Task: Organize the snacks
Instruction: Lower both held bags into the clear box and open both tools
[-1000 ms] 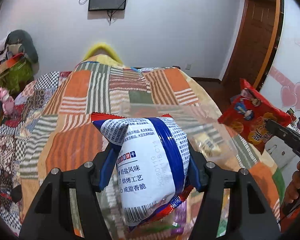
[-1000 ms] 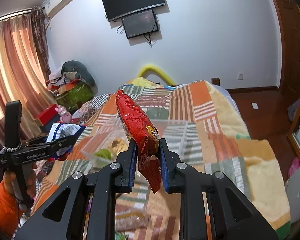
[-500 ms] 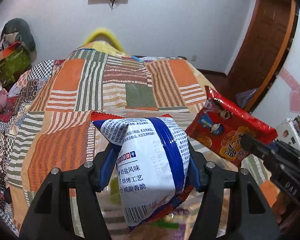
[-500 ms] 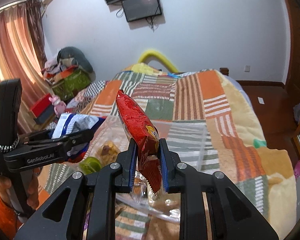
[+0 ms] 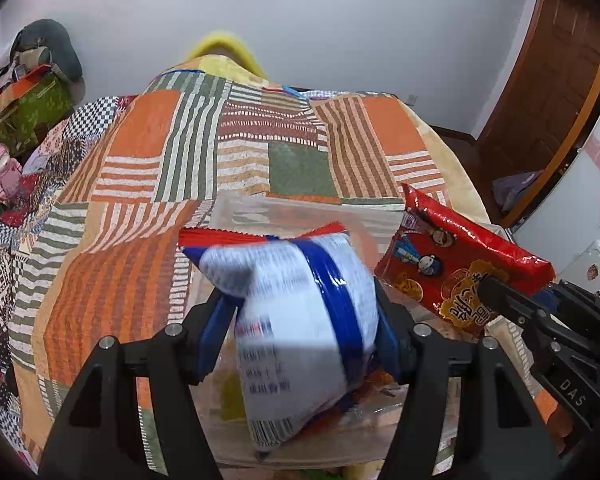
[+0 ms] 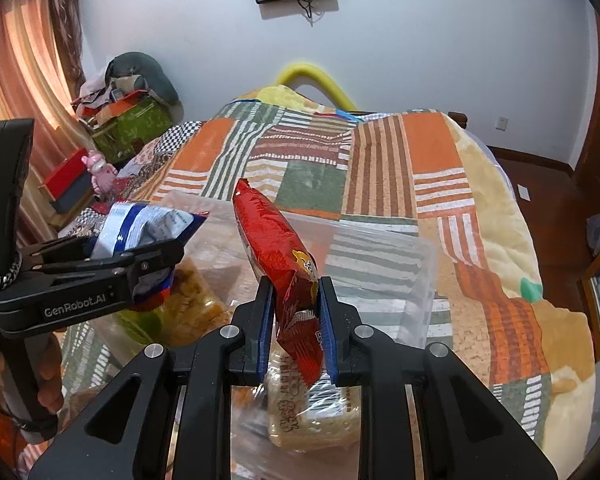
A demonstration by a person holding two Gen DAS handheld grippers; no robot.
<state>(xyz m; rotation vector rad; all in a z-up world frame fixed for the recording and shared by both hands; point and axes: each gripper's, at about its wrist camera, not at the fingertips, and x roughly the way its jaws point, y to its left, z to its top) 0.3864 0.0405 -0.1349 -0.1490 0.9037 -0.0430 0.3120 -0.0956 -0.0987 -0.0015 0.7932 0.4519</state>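
Observation:
My left gripper [image 5: 302, 326] is shut on a puffy white and blue snack bag [image 5: 284, 276], which looks blurred and tilted between the blue pads. It hangs over a clear plastic bin [image 5: 260, 208] on the bed. My right gripper [image 6: 296, 320] is shut on the lower end of a red snack bag [image 6: 272, 240] that stands upright above the same clear plastic bin [image 6: 380, 248]. In the left wrist view the red snack bag [image 5: 452, 264] is close on the right. In the right wrist view the left gripper [image 6: 156, 256] with the white bag [image 6: 140, 224] is at the left.
The bin holds several snacks, among them a beige pack [image 6: 312, 412] and a yellow chip bag [image 6: 196, 296]. A patchwork quilt [image 6: 380, 152] covers the bed. Boxes and clothes [image 6: 132, 120] are piled at the left wall. A hand [image 6: 48, 380] grips the left handle.
Both grippers have come down and forward over the clear bin, each with its bag. The red bag has drawn closer to the white one. The white bag has tilted in the left jaws.

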